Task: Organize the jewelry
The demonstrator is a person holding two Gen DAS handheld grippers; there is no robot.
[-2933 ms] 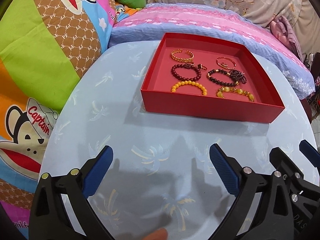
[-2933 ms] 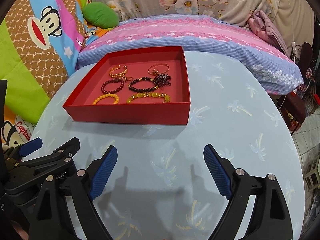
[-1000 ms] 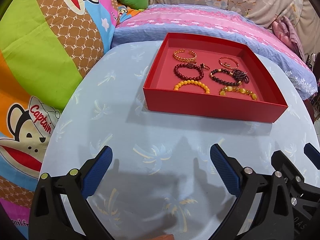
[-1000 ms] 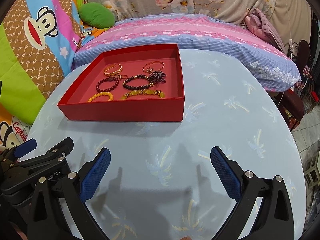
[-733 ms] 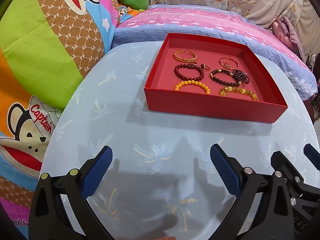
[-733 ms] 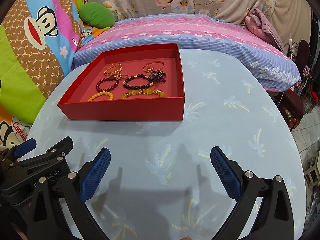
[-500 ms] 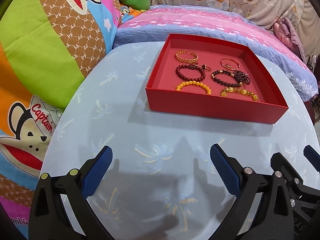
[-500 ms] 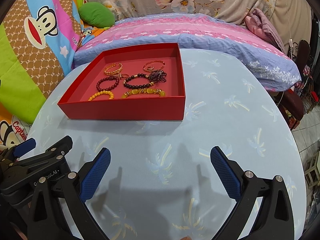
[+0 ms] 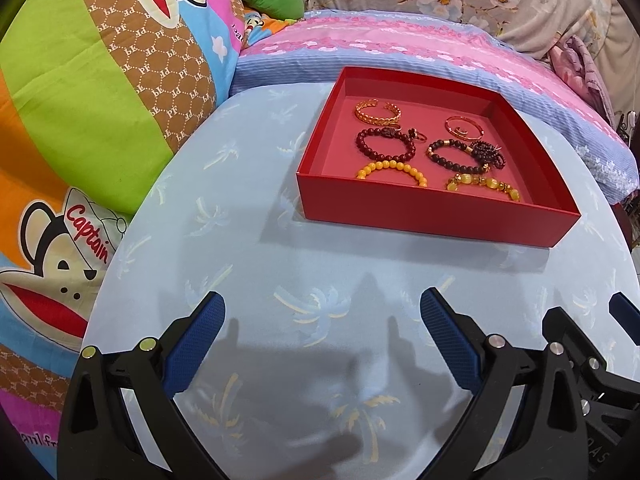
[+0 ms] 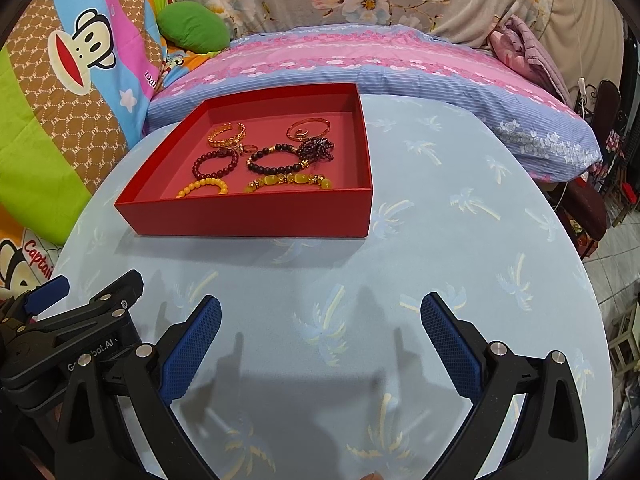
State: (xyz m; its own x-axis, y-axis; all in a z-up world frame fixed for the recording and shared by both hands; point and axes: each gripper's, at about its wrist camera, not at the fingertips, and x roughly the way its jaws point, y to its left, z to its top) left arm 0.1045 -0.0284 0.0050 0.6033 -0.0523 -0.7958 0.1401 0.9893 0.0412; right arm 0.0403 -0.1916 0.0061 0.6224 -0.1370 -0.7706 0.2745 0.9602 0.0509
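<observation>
Red tray [image 9: 432,210] of bracelets [image 9: 385,145] on the table [image 9: 248,240], well ahead of both grippers — left gripper [image 9: 322,334] spread wide, empty, right gripper [image 10: 320,334] likewise released, tray barely shifted from a moment ago.

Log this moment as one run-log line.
left gripper: open, empty | right gripper: open, empty | shallow red cardboard tray: holds bracelets | blue palm-print tablecloth: under tray
</observation>
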